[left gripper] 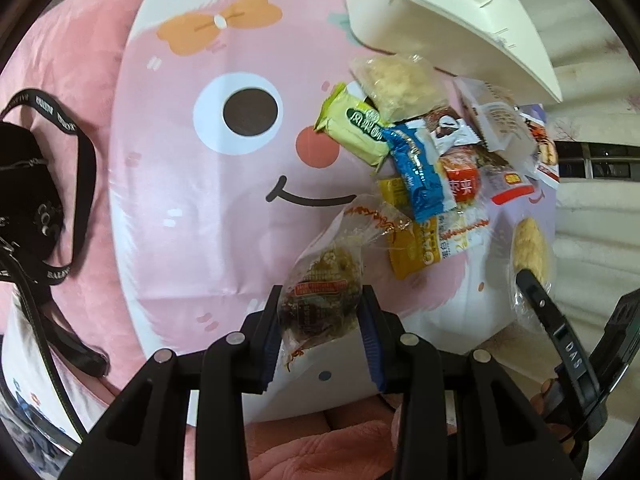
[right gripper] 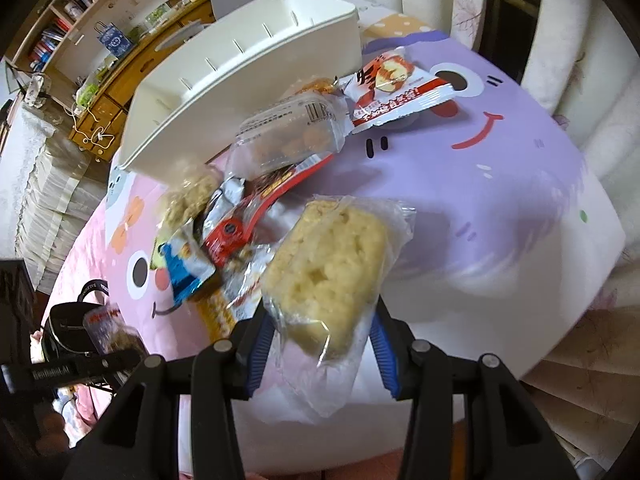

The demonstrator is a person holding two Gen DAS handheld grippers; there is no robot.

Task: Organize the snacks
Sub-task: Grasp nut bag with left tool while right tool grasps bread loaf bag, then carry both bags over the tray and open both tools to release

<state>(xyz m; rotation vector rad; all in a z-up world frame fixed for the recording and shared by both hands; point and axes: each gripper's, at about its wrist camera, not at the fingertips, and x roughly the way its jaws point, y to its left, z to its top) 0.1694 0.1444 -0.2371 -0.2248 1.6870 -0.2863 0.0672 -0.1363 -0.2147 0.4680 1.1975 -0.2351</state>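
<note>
My left gripper (left gripper: pixel 320 316) is shut on a dark green-brown snack in a clear wrapper (left gripper: pixel 320 292), held above the pink cartoon mat (left gripper: pixel 192 208). My right gripper (right gripper: pixel 320 344) is shut on a pale yellow rice cake in a clear wrapper (right gripper: pixel 328 268), held above the purple part of the mat (right gripper: pixel 500 200); it also shows in the left wrist view (left gripper: pixel 530 250). A pile of wrapped snacks (left gripper: pixel 424 152) lies beside a white divided organizer box (left gripper: pixel 460 12), which shows tilted in the right wrist view (right gripper: pixel 240 76).
A black bag with a strap (left gripper: pixel 36 184) lies left on the pink cover. A red-and-white snack packet (right gripper: pixel 396 88) lies by the box. Wooden shelves (right gripper: pixel 112 40) stand behind, and a white cushioned surface (right gripper: pixel 592 60) is to the right.
</note>
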